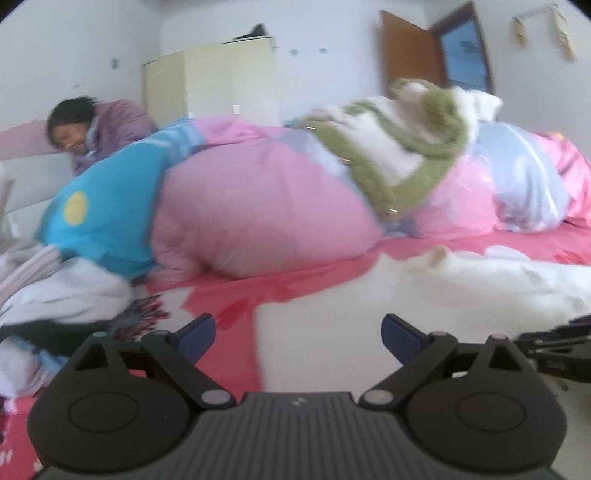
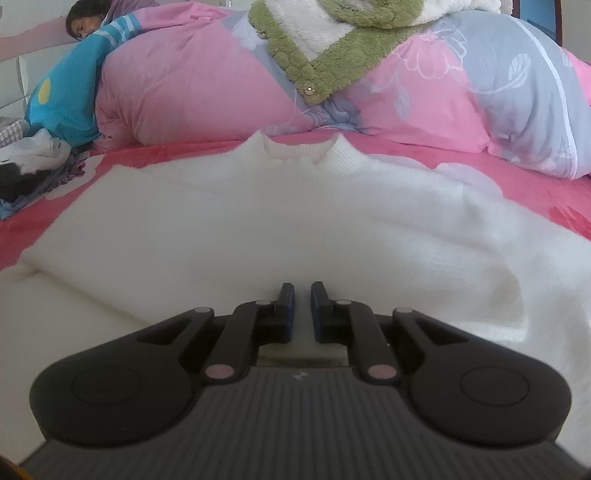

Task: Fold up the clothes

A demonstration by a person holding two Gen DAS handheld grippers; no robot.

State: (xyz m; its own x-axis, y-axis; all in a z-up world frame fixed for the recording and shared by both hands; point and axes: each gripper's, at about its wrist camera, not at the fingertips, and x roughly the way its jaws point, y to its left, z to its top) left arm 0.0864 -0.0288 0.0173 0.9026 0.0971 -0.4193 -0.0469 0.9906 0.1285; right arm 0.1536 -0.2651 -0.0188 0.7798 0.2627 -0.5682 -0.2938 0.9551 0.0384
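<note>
A white knit sweater [image 2: 258, 221] lies spread flat on the pink-red bedsheet [image 2: 535, 177], its collar [image 2: 301, 151] pointing away from me. My right gripper [image 2: 302, 286] is at the sweater's near hem, its blue-padded fingers almost together with white fabric pinched between them. In the blurred left wrist view my left gripper [image 1: 297, 321] stands wide open just above the sweater [image 1: 406, 302], near its left edge, with nothing between its fingers. A black piece of gear, probably the other gripper [image 1: 554, 354], shows at the right edge.
A bulky pink and blue duvet [image 1: 258, 206] runs across the bed behind the sweater, with a green-and-white fleece garment [image 2: 306, 33] on top. A person [image 1: 74, 129] lies at the far left. A pile of clothes [image 1: 55, 288] sits at the left. A wardrobe [image 1: 210, 81] and a door [image 1: 406, 55] stand behind.
</note>
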